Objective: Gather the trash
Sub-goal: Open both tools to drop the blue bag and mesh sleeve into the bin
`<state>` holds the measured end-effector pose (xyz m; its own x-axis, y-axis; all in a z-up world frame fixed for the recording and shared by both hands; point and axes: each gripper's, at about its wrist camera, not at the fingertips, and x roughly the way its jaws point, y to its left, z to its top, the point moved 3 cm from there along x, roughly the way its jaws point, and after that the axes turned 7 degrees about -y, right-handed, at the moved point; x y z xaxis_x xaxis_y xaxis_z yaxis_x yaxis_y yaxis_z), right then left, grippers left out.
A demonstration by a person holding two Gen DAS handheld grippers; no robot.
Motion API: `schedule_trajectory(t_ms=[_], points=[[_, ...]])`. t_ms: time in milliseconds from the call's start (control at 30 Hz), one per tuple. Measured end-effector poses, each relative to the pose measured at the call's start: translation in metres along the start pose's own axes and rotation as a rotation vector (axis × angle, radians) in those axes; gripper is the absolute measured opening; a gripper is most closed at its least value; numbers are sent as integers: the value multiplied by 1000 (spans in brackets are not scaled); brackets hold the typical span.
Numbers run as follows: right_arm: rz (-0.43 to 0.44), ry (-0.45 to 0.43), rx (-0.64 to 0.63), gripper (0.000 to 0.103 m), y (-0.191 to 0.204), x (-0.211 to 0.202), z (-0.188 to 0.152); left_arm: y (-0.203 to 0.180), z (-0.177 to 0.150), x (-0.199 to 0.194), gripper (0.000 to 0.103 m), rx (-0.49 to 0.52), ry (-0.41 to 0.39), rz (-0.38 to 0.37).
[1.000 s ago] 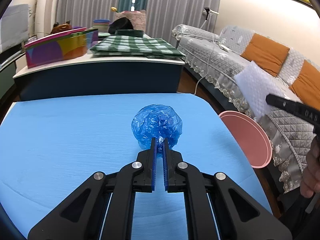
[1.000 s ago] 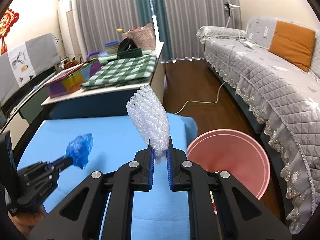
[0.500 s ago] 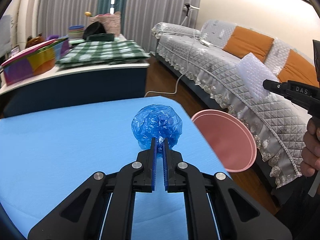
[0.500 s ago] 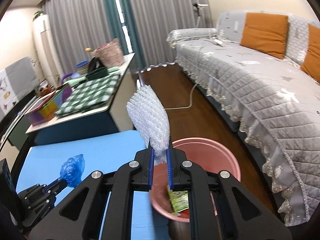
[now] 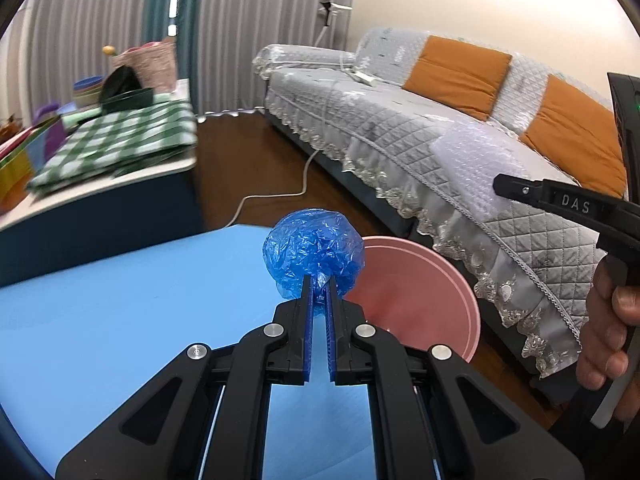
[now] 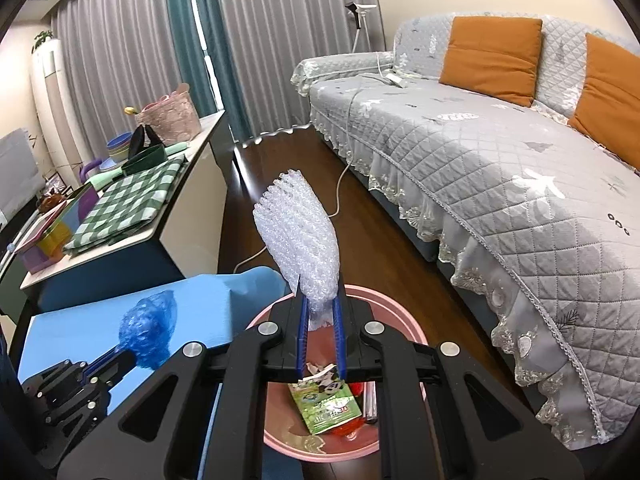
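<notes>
Presently we find the right gripper (image 6: 321,320) pinching the bubble wrap (image 6: 298,236) directly above the pink bin (image 6: 404,320). The left gripper (image 5: 319,292), clamped on the blue plastic wad (image 5: 314,250), sits short of that bin.

Crumpled blue plastic bag (image 5: 314,250) and a bubble wrap sheet (image 6: 298,236) both up off the table, pink trash bucket (image 6: 404,316) already holding wrappers.
</notes>
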<state>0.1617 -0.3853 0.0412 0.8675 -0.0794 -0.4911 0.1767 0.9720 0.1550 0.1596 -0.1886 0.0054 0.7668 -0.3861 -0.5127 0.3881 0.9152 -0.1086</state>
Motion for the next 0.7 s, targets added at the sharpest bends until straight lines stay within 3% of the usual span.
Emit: schedule_trajectory(t_ms=[433, 500, 533, 600, 700], points=[[-11, 48, 44, 12, -21, 20, -3, -38, 1, 52, 6, 56, 62, -74], [-11, 64, 41, 17, -22, 23, -4, -40, -3, 58, 9, 63, 89, -86], [-12, 75, 41, 20, -22, 25, -5, -40, -5, 59, 19, 67, 98, -84], [-16, 82, 47, 35, -22, 27, -6, -37, -6, 57, 31, 66, 90, -75], [-27, 83, 52, 54, -24, 25, -7, -31, -6, 51, 33, 54, 83, -70]])
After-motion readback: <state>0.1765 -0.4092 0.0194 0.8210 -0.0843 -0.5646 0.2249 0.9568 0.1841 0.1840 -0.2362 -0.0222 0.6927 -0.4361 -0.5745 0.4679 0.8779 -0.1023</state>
